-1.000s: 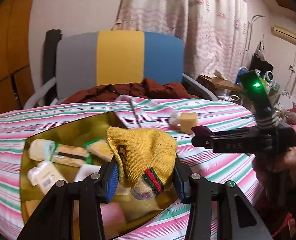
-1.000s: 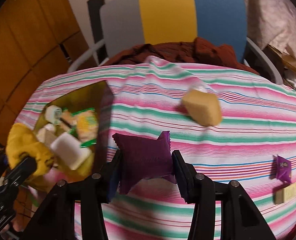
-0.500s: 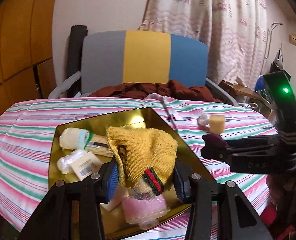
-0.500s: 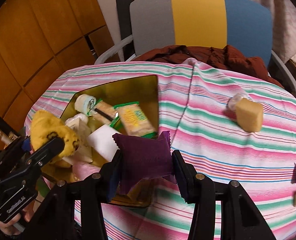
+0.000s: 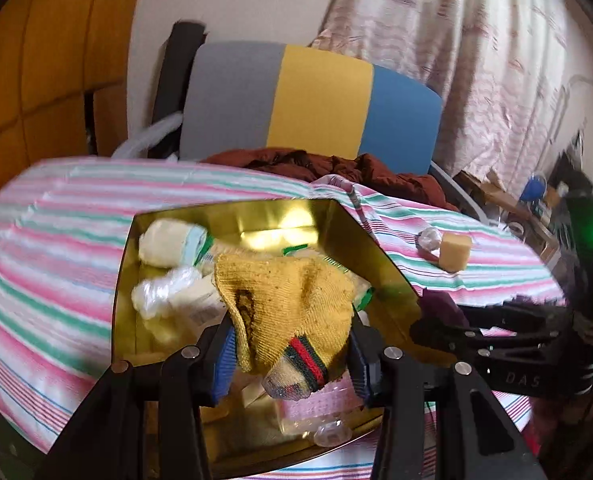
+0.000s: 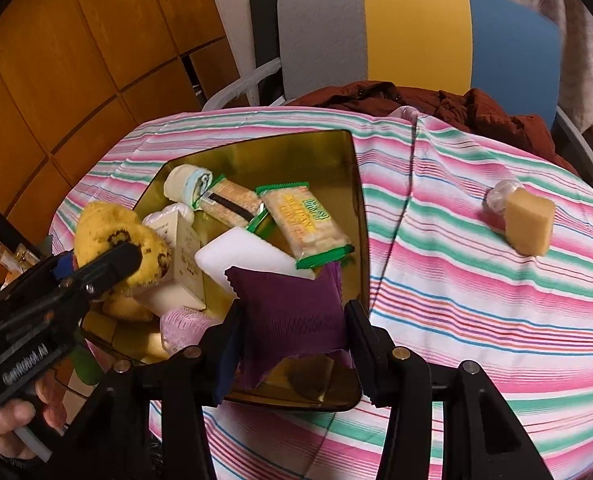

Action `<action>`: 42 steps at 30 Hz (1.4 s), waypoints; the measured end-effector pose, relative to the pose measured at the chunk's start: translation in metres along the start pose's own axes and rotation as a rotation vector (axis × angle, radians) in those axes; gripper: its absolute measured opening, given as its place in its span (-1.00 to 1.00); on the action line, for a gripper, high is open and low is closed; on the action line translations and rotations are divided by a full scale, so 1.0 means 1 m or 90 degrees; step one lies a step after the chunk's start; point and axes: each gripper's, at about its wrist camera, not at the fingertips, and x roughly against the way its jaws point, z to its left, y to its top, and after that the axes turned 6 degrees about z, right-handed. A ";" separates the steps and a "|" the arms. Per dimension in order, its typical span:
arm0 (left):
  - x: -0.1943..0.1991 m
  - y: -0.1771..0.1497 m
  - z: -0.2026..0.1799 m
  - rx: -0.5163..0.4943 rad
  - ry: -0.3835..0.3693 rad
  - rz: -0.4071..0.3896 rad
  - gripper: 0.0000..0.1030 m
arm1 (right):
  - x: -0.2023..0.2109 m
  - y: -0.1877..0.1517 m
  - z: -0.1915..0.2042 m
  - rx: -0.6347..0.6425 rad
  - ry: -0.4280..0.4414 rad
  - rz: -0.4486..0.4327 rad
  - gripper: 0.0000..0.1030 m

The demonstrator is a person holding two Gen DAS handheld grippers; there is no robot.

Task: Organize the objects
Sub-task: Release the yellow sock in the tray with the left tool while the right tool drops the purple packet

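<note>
The left gripper (image 5: 292,354) clamps one knitted yellow sock (image 5: 292,304) above the shiny gold metal tray (image 6: 256,152). The right gripper (image 6: 292,334) pinches one crinkled purple sachet (image 6: 292,308) over the tray's near edge. Inside lie two green-wrapped cracker packs (image 6: 306,222). Farther right, one tan sponge block (image 6: 530,218) sits on the striped cloth (image 6: 476,288).

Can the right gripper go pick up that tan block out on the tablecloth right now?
Probably not yet. The right gripper is shut on a purple packet over the gold tray. The path to the tan block looks free once that is dropped.
</note>
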 end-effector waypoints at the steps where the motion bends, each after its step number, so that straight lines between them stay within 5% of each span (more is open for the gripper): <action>1: 0.001 0.000 0.006 0.012 0.000 -0.001 -0.09 | -0.001 0.000 0.001 0.000 0.001 0.002 -0.02; 9: 0.006 0.009 0.035 0.054 0.013 -0.012 -0.09 | -0.013 0.000 0.013 0.021 -0.005 0.008 0.14; 20: -0.015 0.029 0.019 0.027 0.008 0.002 -0.08 | -0.024 -0.007 0.019 0.064 -0.066 0.013 0.47; 26: -0.030 0.050 0.016 0.030 0.032 0.005 0.07 | -0.006 -0.012 0.030 0.095 -0.110 -0.073 0.86; 32: -0.026 0.050 0.003 0.004 0.075 -0.013 0.10 | -0.011 -0.010 0.010 0.006 -0.025 -0.045 0.82; 42: -0.009 0.036 -0.005 -0.003 0.101 -0.045 0.11 | 0.011 -0.017 0.015 0.047 -0.172 -0.153 0.91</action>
